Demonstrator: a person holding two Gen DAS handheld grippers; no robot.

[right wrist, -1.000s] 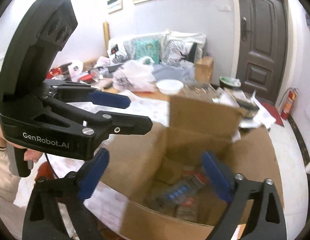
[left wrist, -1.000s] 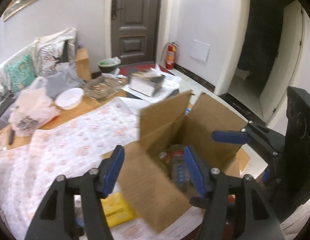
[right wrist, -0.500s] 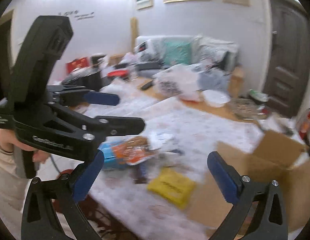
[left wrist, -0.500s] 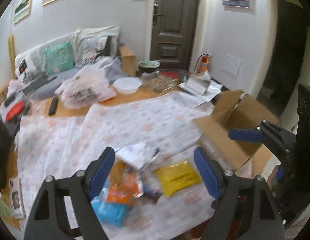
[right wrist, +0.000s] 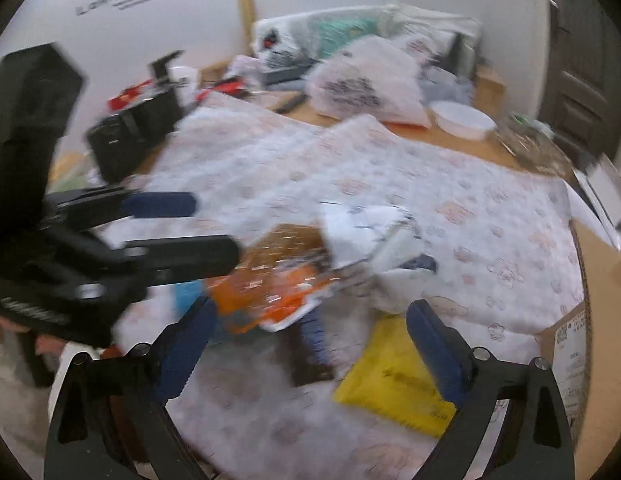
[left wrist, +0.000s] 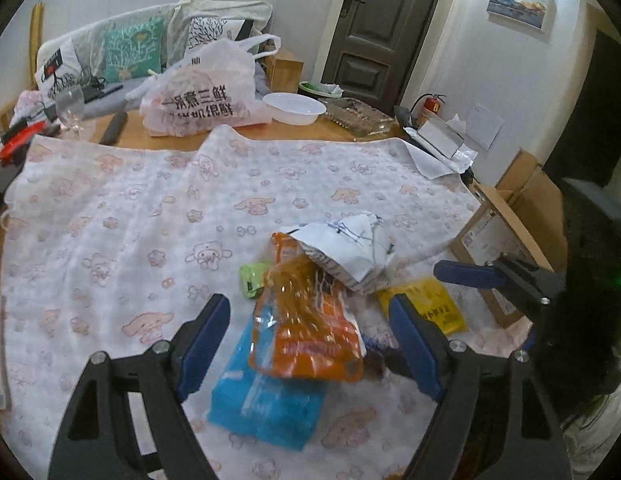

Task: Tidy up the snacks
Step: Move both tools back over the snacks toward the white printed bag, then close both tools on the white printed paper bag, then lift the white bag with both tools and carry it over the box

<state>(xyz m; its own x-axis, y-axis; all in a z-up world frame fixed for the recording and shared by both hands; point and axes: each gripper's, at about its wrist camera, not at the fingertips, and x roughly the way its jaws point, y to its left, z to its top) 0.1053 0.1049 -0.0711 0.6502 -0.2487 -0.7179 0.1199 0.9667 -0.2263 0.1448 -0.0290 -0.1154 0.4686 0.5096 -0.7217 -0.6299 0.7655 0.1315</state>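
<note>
A heap of snack packs lies on the patterned tablecloth (left wrist: 130, 208): an orange pack (left wrist: 310, 328), a blue pack (left wrist: 266, 404) under it, a white pack (left wrist: 346, 248), a small green pack (left wrist: 252, 278) and a yellow pack (left wrist: 428, 308). My left gripper (left wrist: 308, 336) is open and empty, just above the orange pack. My right gripper (right wrist: 310, 340) is open and empty over the same heap, between the orange pack (right wrist: 270, 300) and the yellow pack (right wrist: 394, 384). The open cardboard box (left wrist: 510, 220) stands at the table's right edge.
A printed plastic bag (left wrist: 202, 96), a white bowl (left wrist: 294, 108), a glass dish (left wrist: 358, 116) and a wine glass (left wrist: 70, 108) stand along the far side. A sofa with cushions (left wrist: 130, 48) lies behind. The right wrist view is blurred.
Both grippers have swung left from above the cardboard box to above the snack heap and come lower towards it. Both stay open and empty.
</note>
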